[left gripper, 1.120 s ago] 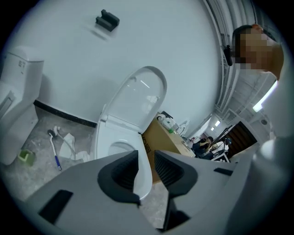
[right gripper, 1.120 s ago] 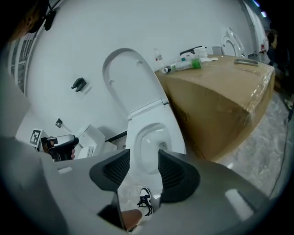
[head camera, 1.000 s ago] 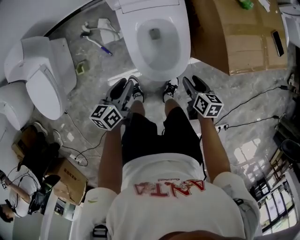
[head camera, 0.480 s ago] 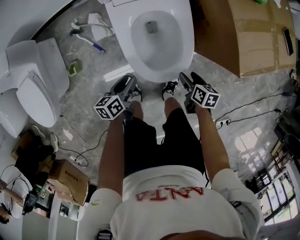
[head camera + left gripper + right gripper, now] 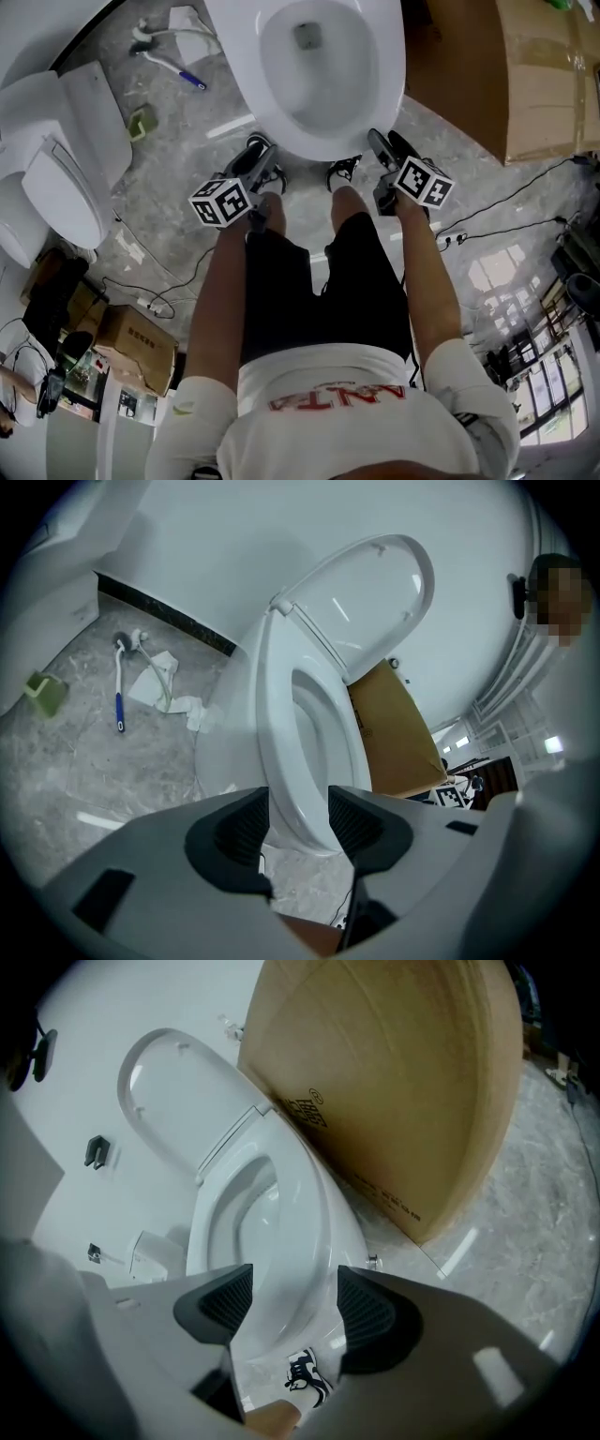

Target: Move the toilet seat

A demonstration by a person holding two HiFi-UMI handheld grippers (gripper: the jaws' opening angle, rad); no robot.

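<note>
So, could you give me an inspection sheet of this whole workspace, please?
Surface: grey marbled floor.
Job's things: toilet seat down on the bowl; lid raised.
Clutter: blue-handled brush, green item, large cardboard box, second toilet at the left.
Grippers: left gripper and right gripper both open, holding nothing, just short of the seat.
Cables: cables trail over the floor.
Surroundings: another person at the lower left.

White red-lettered T-shirt (image 5: 328,389), black shorts (image 5: 309,291), black-and-white sneakers (image 5: 343,172); grey left hand-held gripper (image 5: 261,152) and right hand-held gripper (image 5: 382,142), marker cubes (image 5: 222,202).
</note>
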